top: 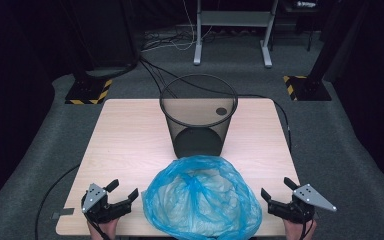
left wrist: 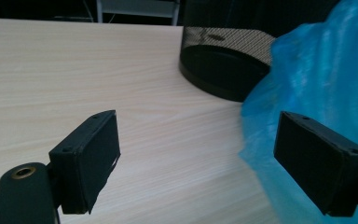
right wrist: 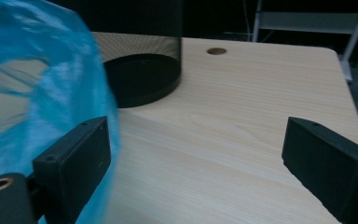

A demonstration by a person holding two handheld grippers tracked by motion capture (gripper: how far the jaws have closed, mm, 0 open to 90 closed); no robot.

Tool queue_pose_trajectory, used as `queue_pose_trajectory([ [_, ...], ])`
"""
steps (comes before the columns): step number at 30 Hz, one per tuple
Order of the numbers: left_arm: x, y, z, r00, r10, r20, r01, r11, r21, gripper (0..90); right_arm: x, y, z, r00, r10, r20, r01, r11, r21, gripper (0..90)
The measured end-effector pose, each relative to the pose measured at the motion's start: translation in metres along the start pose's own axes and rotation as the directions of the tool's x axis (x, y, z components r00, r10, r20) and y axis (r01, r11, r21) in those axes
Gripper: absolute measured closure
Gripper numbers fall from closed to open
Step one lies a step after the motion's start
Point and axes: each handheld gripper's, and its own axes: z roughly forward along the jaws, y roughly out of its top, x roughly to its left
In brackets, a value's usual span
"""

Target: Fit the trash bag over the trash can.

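Bag (top: 201, 197) between the grippers is thin, crinkly see-through blue plastic, kinda glossy. Bin (top: 198, 117) beyond it is black metal mesh, matt. Table (top: 125, 135) under them is pale wood-grain, smooth.

Grey carpet floor (top: 40, 145), dark walls, a metal stand (top: 232, 20) behind.

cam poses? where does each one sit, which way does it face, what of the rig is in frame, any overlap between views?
High view: fixed above the person's table edge, looking forward and down on the table; left gripper and right gripper enter at the bottom.
Left gripper view: low over the table, facing the mesh bin; own open jaws, blue bag at right.
Right gripper view: low, facing the bin; own open jaws, bag at left.
Shared: all three see bin, bag and table.
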Motion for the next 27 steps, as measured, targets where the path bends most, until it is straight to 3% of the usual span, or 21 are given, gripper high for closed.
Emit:
queue_pose_trajectory([
  [1, -0.003, 0.001, -0.001, 0.9999, 0.006, 0.015, -0.006, 1.0, -0.002, 13.9, 0.004, 0.001, -0.001, 0.9999, -0.006, -0.009, 0.006, 1.0, -0.003, 7.1],
  [2, -0.01, 0.002, -0.003, 0.999, 0.018, 0.042, -0.018, 0.9998, -0.009, 13.6, 0.012, 0.001, -0.004, 0.9987, -0.009, -0.051, 0.008, 1.0, -0.011, 7.0],
  [4, -0.013, 0.001, -0.005, 0.9984, 0.024, 0.051, -0.023, 0.9996, -0.013, 13.3, 0.016, 0.001, -0.005, 0.9983, -0.012, -0.057, 0.012, 1.0, -0.015, 7.1],
  [6, -0.021, 0.0, -0.007, 0.9953, 0.029, 0.093, -0.027, 0.9993, -0.024, 12.5, 0.026, -0.002, -0.007, 0.9963, -0.018, -0.084, 0.017, 1.0, -0.012, 7.4],
  [8, -0.024, 0.0, -0.008, 0.9937, 0.034, 0.107, -0.031, 0.9992, -0.026, 11.6, 0.031, -0.006, -0.007, 0.9939, -0.019, -0.109, 0.017, 1.0, -0.014, 7.6],
  [12, -0.032, -0.002, 0.0, 0.9878, 0.068, 0.14, -0.067, 0.9977, -0.006, 10.9, 0.042, -0.015, 0.0, 0.9905, -0.018, -0.136, 0.02, 1.0, 0.014, 8.0],
  [15, -0.038, -0.003, 0.01, 0.9848, 0.088, 0.15, -0.091, 0.9958, 0.013, 15.8, 0.046, -0.019, 0.004, 0.9895, -0.028, -0.142, 0.032, 0.999, 0.026, 12.9],
  [16, -0.04, -0.004, 0.014, 0.9852, 0.097, 0.141, -0.101, 0.9947, 0.019, 15.8, 0.047, -0.021, 0.007, 0.9909, -0.03, -0.131, 0.035, 0.999, 0.033, 17.8],
  [18, -0.043, -0.004, 0.021, 0.9802, 0.116, 0.16, -0.123, 0.9919, 0.032, 16.9, 0.047, -0.025, 0.012, 0.9896, -0.025, -0.142, 0.033, 0.998, 0.05, 27.6],
  [19, -0.044, -0.004, 0.024, 0.9795, 0.124, 0.159, -0.13, 0.9911, 0.029, 20.0, 0.046, -0.026, 0.015, 0.9915, -0.021, -0.129, 0.029, 0.998, 0.063, 33.1],
  [20, -0.045, -0.004, 0.027, 0.9763, 0.136, 0.168, -0.143, 0.9893, 0.029, 31.0, 0.044, -0.027, 0.02, 0.9918, -0.013, -0.127, 0.023, 0.997, 0.078, 45.0],
  [22, -0.048, -0.003, 0.033, 0.9735, 0.166, 0.157, -0.175, 0.9836, 0.043, 46.3, 0.043, -0.026, 0.025, 0.9926, -0.013, -0.12, 0.025, 0.996, 0.091, 54.2],
  [24, -0.05, -0.001, 0.041, 0.9682, 0.187, 0.166, -0.199, 0.9781, 0.061, 50.0, 0.042, -0.025, 0.026, 0.9918, -0.022, -0.126, 0.033, 0.996, 0.085, 58.6],
  [26, -0.051, -0.001, 0.048, 0.9657, 0.206, 0.158, -0.22, 0.9726, 0.075, 69.2, 0.042, -0.021, 0.032, 0.994, -0.041, -0.102, 0.05, 0.995, 0.081, 71.6],
  [27, -0.052, 0.0, 0.051, 0.9653, 0.21, 0.155, -0.225, 0.971, 0.082, 74.6, 0.042, -0.02, 0.033, 0.9943, -0.046, -0.096, 0.054, 0.995, 0.078, 74.8],
])
